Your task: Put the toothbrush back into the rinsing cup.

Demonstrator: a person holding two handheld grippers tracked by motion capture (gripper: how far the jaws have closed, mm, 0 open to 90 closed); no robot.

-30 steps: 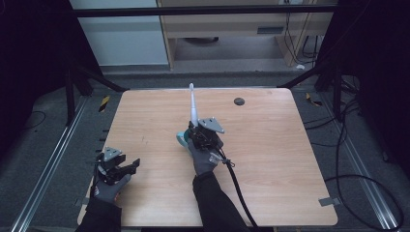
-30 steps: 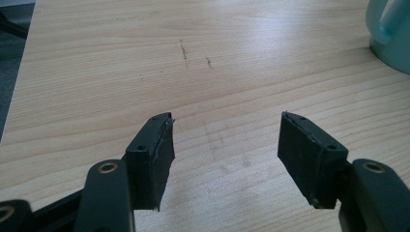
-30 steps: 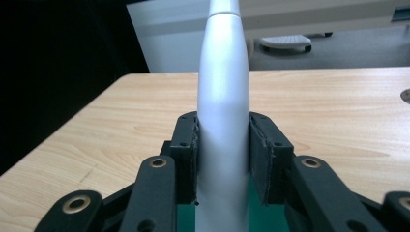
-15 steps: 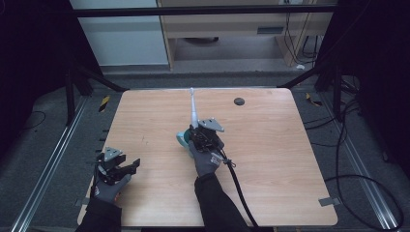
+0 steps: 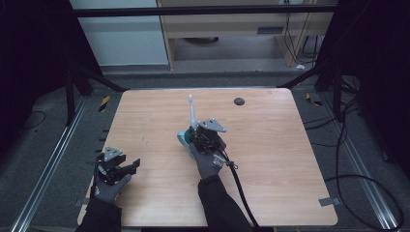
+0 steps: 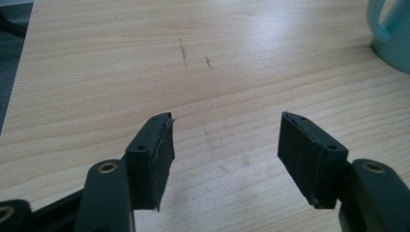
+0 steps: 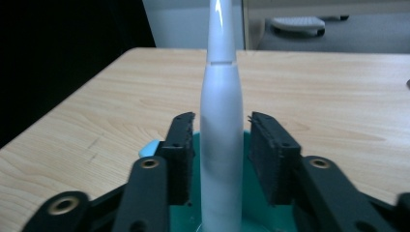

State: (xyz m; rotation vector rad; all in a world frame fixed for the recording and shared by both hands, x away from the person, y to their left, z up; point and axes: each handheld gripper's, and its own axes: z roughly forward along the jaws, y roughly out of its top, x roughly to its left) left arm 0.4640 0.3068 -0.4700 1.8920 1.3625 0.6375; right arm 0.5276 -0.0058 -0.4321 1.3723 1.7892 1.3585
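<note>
A white electric toothbrush [image 5: 192,112] [image 7: 221,121] stands upright in a teal cup [image 5: 183,139] [image 7: 151,147] near the middle of the wooden table [image 5: 270,145]. My right gripper [image 5: 196,135] [image 7: 221,142] is at the cup. Its jaws flank the toothbrush body, with a thin gap on each side, so it is open. My left gripper [image 5: 131,167] [image 6: 225,140] hovers low over bare wood at the front left, its jaws wide apart and empty. In the left gripper view the cup [image 6: 394,29] sits at the far right with its handle showing.
A small dark round disc [image 5: 239,101] lies near the table's far edge. A black cable [image 5: 239,183] trails from the right gripper toward the front edge. Dark frame legs and floor rails surround the table.
</note>
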